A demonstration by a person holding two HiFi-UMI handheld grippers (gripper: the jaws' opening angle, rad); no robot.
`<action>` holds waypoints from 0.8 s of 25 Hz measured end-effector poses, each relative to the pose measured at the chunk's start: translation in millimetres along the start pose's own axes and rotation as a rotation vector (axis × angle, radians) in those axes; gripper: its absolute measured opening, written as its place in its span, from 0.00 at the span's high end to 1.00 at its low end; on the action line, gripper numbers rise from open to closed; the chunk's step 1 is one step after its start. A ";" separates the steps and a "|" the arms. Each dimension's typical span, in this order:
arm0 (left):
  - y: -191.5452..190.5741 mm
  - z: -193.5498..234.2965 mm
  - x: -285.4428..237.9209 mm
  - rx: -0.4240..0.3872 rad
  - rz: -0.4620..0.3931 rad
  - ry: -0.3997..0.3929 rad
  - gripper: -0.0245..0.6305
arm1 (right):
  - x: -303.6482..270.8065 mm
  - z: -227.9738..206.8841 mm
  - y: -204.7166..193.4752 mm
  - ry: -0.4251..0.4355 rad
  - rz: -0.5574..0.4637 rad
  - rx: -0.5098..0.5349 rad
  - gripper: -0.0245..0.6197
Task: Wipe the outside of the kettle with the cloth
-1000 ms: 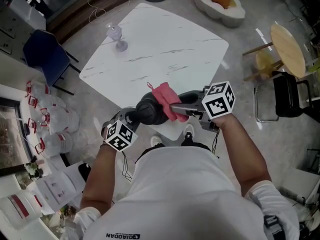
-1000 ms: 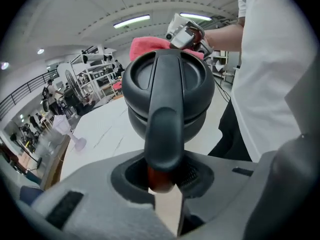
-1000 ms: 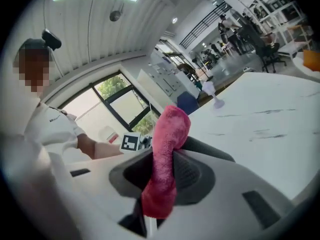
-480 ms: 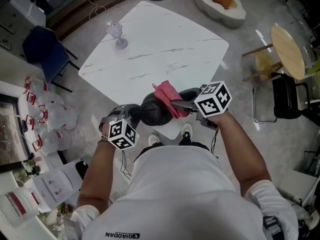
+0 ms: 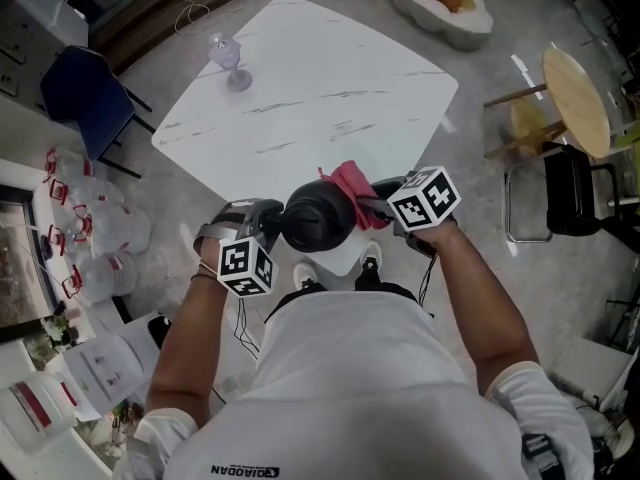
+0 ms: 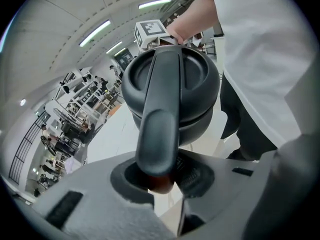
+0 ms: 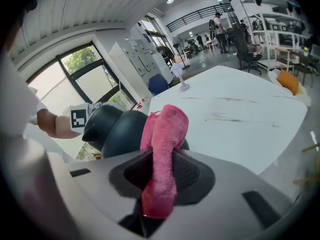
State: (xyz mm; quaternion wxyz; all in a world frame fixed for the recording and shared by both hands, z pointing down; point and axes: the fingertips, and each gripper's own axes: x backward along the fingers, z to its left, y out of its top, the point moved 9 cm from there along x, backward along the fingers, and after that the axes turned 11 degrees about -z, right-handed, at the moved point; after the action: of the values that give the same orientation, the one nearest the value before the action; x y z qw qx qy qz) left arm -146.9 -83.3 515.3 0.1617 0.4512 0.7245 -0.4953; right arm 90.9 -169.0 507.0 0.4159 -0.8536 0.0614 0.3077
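Kettle (image 5: 318, 218): dark, rounded body. It is held out in front of the person's chest, above the near corner of the white marble table (image 5: 330, 88). It looks lifted clear of the tabletop, not standing on it, though no view shows its base.

Kettle handle (image 6: 160, 134): it runs from the lid straight back into the left gripper (image 6: 157, 176). The jaws are clamped on the handle's end, part-way apart with the handle filling the gap. In the left gripper view the lid faces the camera, so the kettle's long axis lies roughly along that gripper's pointing line.

Pink cloth (image 7: 162, 149): a folded wad pinched between the right gripper's (image 7: 160, 184) jaws, with its free end standing up beyond the pads. In the head view the cloth (image 5: 352, 183) lies on the kettle's flank opposite the left gripper (image 5: 268, 230). It appears to touch the shell, but I cannot confirm contact.

Key relation: the kettle (image 7: 117, 129) sits directly ahead of the right jaws and a little to their left, just behind the cloth. The right gripper (image 5: 372, 208) is the wiping side and the left only carries. Judgement: wiping is under way, and the next stroke needs the cloth dragged round the curved wall.

Further off, beyond the kettle: a stemmed glass (image 5: 228, 60) stands at the table's far corner, well apart.
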 end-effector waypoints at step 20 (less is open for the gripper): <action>3.8 7.7 3.2 -0.306 -0.023 0.042 0.82 | -21.3 -45.4 -65.0 -0.216 -0.017 -0.225 0.80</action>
State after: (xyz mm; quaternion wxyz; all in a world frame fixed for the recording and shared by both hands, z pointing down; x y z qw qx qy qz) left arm -147.2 -88.0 507.4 0.2074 0.4233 0.7999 -0.3714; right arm 118.7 -164.1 584.1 0.3245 -0.8571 -0.0257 0.3993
